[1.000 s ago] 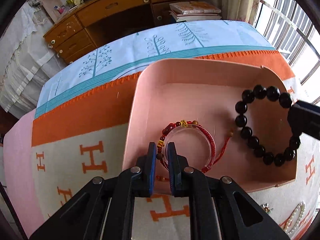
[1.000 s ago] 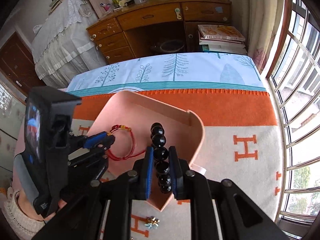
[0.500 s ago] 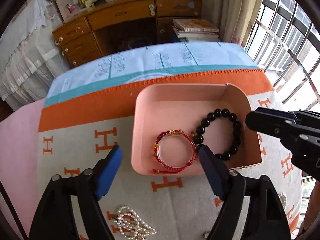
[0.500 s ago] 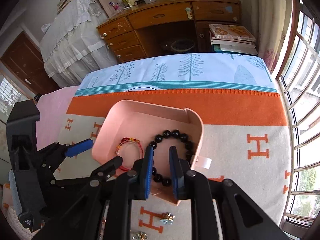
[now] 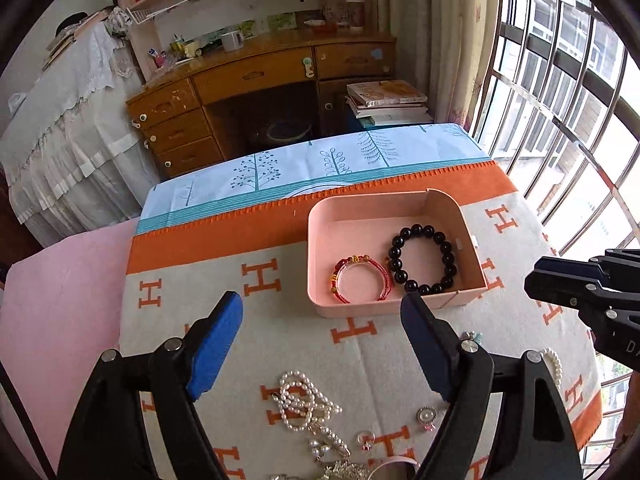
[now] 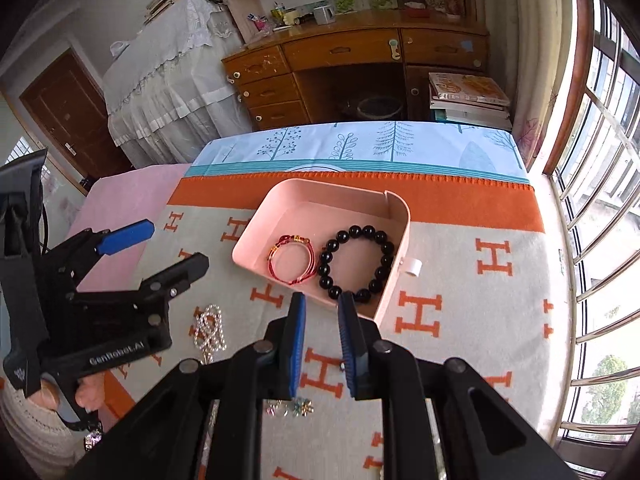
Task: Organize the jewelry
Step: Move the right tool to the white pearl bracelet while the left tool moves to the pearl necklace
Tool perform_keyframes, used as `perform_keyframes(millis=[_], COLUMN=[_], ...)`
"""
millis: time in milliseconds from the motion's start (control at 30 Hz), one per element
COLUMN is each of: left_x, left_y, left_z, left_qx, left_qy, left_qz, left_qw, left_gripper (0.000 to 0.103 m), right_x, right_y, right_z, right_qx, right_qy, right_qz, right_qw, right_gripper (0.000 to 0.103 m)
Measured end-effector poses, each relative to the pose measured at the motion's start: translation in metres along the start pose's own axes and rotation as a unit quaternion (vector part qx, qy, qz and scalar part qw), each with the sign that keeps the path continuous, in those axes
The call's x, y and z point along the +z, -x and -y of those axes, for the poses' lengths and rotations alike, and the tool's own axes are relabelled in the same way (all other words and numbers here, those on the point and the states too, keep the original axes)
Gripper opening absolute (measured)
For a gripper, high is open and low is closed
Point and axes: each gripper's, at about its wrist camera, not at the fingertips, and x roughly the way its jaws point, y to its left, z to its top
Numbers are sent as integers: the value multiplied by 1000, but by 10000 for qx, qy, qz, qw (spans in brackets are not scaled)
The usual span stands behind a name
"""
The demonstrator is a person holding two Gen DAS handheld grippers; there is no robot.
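Both claws pulled back from pink tray (image 5: 394,310), left claw (image 5: 322,314) spread wide, right claw (image 6: 322,308) narrowly parted, empty

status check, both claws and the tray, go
Left claw wide open, empty. Right claw narrowly open, empty. Red bracelet and black bead bracelet in pink tray. Pearl necklace loose on blanket; nothing blocking.

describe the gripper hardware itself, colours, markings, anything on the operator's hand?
Both the left gripper and the right gripper are matte black plastic linkages with silver pivot bolts and blue pads on the fingers. The left body carries white "GenRobot.AI" lettering. The operator's hand shows a cream knit cuff.
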Motion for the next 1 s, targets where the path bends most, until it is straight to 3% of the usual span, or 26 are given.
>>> perform_keyframes(millis=[233,367,400,600,733,1000], left_x=[-37,-64,-70,-104,-117,-127], left_y=[30,38,38,25,12,-13], left_z=[-3,3,5,10,7,-21], left_qx=[-329,-508,-546,-715,-618,-470], left_qy=[109,123,142,383,577,1128], left_qz=[-76,-71,-80,-262,-340,-600], left_qw=[9994,9986,9984,9964,9958,9907], left_gripper=[80,80,80,80,80,80], right_x=[-52,-82,-89,-124,-139,-153], right_y=[27,34,36,19,0,-21], right_z=[12,31,36,73,89,92], right_qx=[48,-173,-272,-815,-1036,-1448], right_qy=[-172,-369,-415,-821,-906,-628], right_qz=[-57,-42,-25,-368,-669,-686], right_qw=[9998,9992,9988,9926,9882,9851], right_gripper=[18,37,38,38,38,37])
